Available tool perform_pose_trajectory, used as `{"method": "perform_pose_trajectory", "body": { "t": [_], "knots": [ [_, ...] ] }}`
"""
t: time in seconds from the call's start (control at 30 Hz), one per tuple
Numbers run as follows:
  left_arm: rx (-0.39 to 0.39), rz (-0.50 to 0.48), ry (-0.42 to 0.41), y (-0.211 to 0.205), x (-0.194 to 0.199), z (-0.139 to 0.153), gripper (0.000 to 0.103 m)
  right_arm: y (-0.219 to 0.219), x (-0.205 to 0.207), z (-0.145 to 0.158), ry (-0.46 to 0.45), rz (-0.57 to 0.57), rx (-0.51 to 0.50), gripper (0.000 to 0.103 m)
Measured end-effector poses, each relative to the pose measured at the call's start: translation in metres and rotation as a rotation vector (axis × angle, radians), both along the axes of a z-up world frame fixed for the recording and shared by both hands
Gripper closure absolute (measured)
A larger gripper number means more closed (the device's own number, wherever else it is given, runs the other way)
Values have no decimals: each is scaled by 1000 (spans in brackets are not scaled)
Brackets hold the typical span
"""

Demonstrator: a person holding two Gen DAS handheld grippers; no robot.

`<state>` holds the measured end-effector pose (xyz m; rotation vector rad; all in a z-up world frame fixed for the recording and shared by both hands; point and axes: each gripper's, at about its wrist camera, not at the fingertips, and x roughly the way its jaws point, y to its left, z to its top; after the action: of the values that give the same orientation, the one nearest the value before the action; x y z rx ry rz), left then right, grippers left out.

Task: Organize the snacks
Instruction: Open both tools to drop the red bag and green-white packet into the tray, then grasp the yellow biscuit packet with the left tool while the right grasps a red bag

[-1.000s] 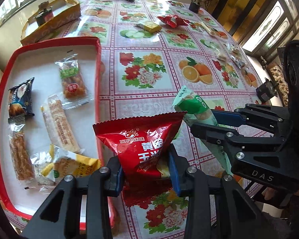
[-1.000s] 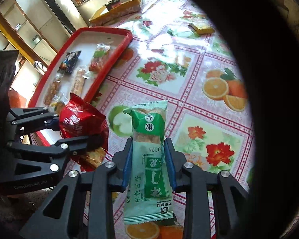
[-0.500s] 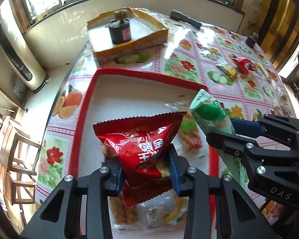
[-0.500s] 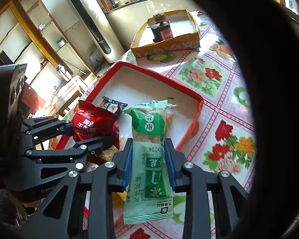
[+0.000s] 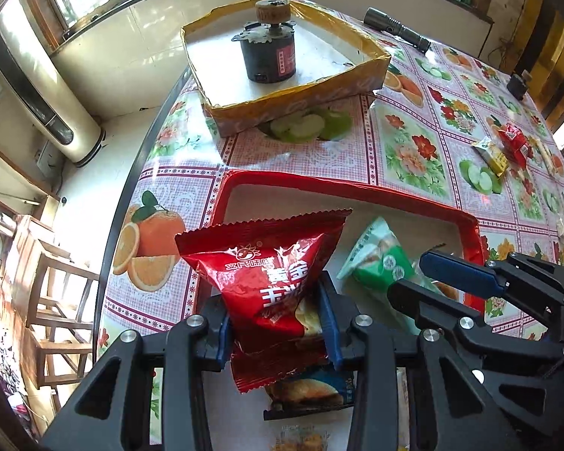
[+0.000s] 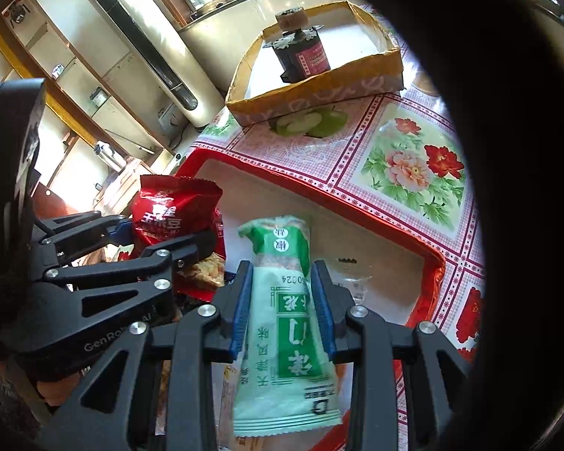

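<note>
My left gripper (image 5: 276, 323) is shut on a red snack bag (image 5: 270, 274) and holds it over the red-rimmed white tray (image 5: 342, 188). My right gripper (image 6: 282, 300) is shut on a green snack packet (image 6: 282, 300), also above the tray (image 6: 312, 184). The two grippers are side by side: the right gripper (image 5: 425, 274) with the green packet (image 5: 379, 259) shows on the right of the left wrist view, and the left gripper (image 6: 161, 233) with the red bag (image 6: 169, 210) shows on the left of the right wrist view. A blue packet (image 5: 312, 394) lies in the tray under the red bag.
A yellow cardboard box (image 5: 300, 101) with a black motor (image 5: 269, 52) stands beyond the tray. Loose snacks, a red one (image 5: 515, 143) and a yellow one (image 5: 490, 154), lie at the far right of the flowered tablecloth. A torch (image 5: 396, 30) lies at the back. The table edge (image 5: 131, 188) runs along the left.
Both grippers have swung left and forward with their snacks, from beside the tray to over its far end. The yellow box now looms closer. Both grips are unchanged.
</note>
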<state>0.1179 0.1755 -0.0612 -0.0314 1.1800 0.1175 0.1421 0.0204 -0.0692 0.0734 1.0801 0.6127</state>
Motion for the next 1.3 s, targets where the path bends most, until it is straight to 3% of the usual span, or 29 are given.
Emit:
{"method": "perform_pose_trajectory", "body": {
  "t": [0.13, 0.27, 0.43, 0.73, 0.87, 1.03, 1.2, 1.3],
  "knots": [
    [4, 6, 7, 0, 1, -1, 64, -1, 0, 3, -8, 5, -7, 68],
    [34, 20, 2, -4, -2, 2, 52, -9, -2, 2, 6, -11, 3, 65],
    [86, 28, -29, -16, -12, 10, 50, -18, -12, 3, 19, -17, 13, 63],
    [66, 59, -71, -49, -41, 24, 44, -47, -42, 9, 20, -14, 31, 58],
    [42, 50, -90, -78, -55, 25, 43, -77, -56, 8, 27, -25, 27, 56],
    [-2, -29, -99, -127, -50, 31, 43, -134, -63, 2, 34, -81, 8, 54],
    [-90, -49, -75, -167, -14, 29, 43, -212, -39, -1, 24, -220, -41, 54],
    [-99, -26, -61, -187, 17, 21, 43, -256, -16, 2, -3, -294, -56, 53]
  ]
}}
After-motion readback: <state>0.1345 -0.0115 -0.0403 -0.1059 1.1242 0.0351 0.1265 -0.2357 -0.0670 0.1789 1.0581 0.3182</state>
